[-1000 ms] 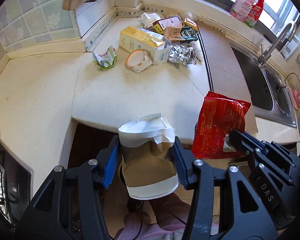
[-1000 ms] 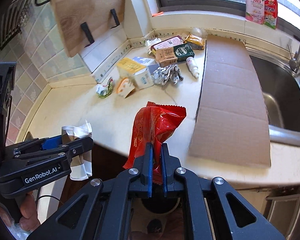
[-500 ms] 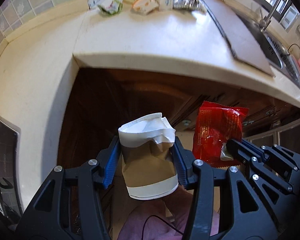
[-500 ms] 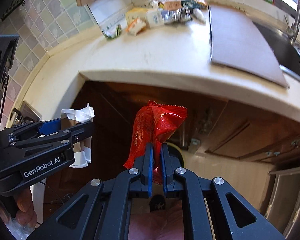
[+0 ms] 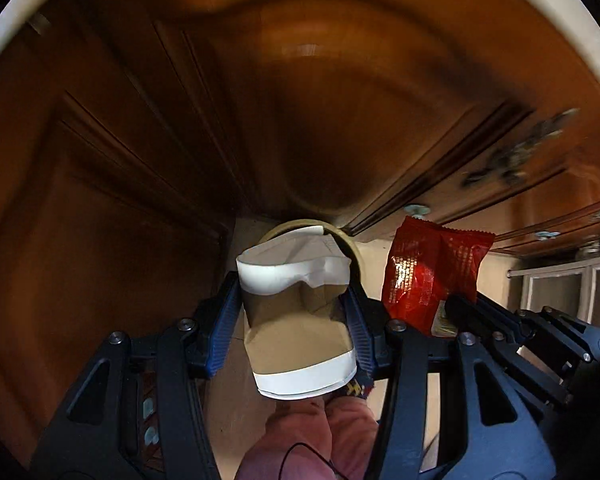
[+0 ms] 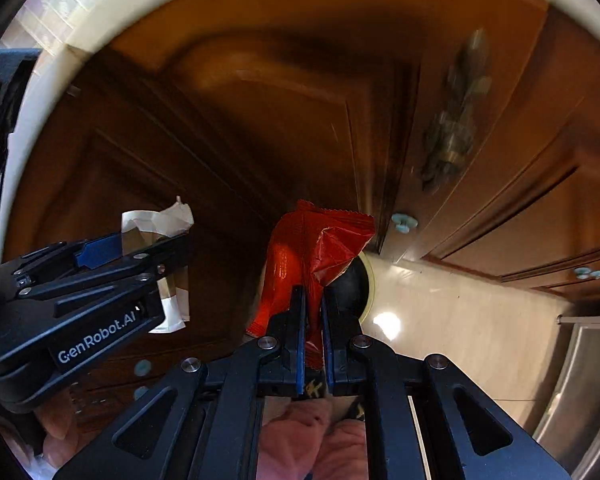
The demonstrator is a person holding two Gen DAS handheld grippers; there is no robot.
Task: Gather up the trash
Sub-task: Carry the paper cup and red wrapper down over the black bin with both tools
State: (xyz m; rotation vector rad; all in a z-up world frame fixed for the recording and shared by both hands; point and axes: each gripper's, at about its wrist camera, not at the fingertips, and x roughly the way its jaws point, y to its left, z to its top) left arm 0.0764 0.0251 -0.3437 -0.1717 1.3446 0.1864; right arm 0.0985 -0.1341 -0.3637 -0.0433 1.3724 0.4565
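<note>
The left gripper [image 5: 296, 312] is clamped on a crushed brown-and-white paper cup [image 5: 298, 320], its blue pads pressing the cup's two sides, with the cup's long axis running along the fingers. The right gripper [image 6: 311, 336] has its jaws pinched tight on the lower end of a red snack wrapper [image 6: 312, 248], which stands up between them. Both point steeply down in front of the wooden cabinet doors [image 5: 120, 160]. Below them on the pale floor sits a round bin [image 5: 356, 250], only its yellowish rim and dark mouth showing. In the left view the rim peeks out directly behind the cup; in the right view it lies just right of the wrapper. Judging by that, the cup is lined up closer over the opening.
</note>
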